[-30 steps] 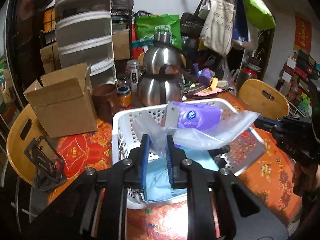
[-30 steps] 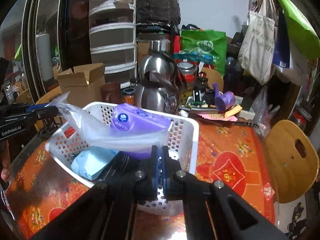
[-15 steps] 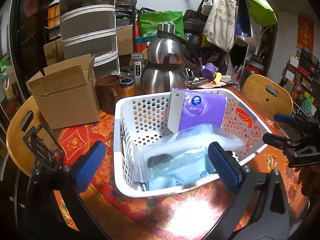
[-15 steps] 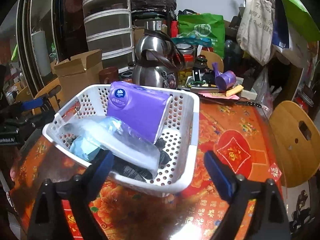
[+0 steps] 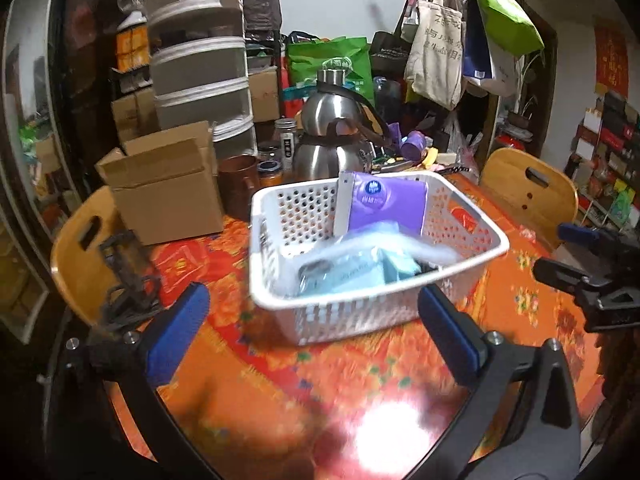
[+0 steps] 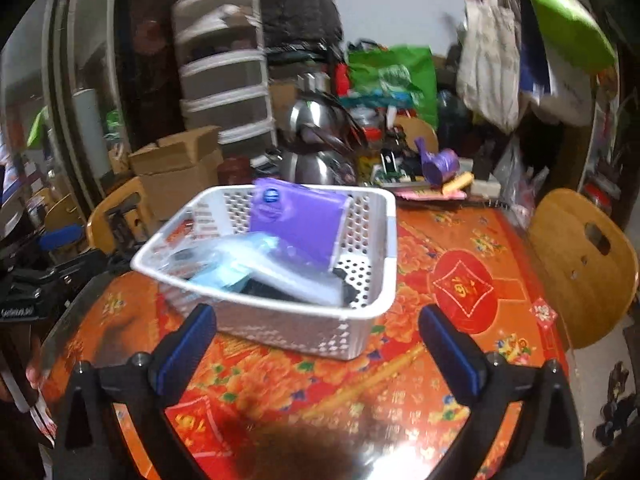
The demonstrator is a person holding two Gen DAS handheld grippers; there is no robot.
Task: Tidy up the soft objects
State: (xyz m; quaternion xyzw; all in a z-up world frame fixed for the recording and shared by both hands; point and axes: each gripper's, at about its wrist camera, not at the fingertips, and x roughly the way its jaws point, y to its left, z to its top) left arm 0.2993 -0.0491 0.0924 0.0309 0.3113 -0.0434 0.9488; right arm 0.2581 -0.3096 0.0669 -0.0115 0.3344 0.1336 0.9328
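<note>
A white perforated basket (image 5: 260,240) (image 6: 280,304) stands on the red and orange tablecloth. Inside it a purple tissue pack (image 5: 384,208) (image 6: 300,220) leans upright, and a clear plastic bag holding a light blue item (image 5: 360,264) (image 6: 256,264) lies in front of it. My left gripper (image 5: 313,296) hangs open before the basket's near wall, nothing between its blue pads. My right gripper (image 6: 317,314) is off the basket's other side, its jaws opening wide and empty. Each gripper shows in the other's view, the right gripper (image 5: 588,280) at right and the left gripper (image 6: 48,272) at left.
Behind the basket sit a cardboard box (image 5: 168,188), a brown mug (image 5: 236,184), jars and two steel kettles (image 5: 332,136). Wooden chairs (image 5: 528,192) (image 6: 584,260) ring the table, one (image 5: 80,248) bearing a black object. A drawer tower (image 5: 200,60) and hanging bags crowd the back.
Both grippers have opened and let go of the clear bag, which has dropped into the basket. Both have since drawn back from the basket.
</note>
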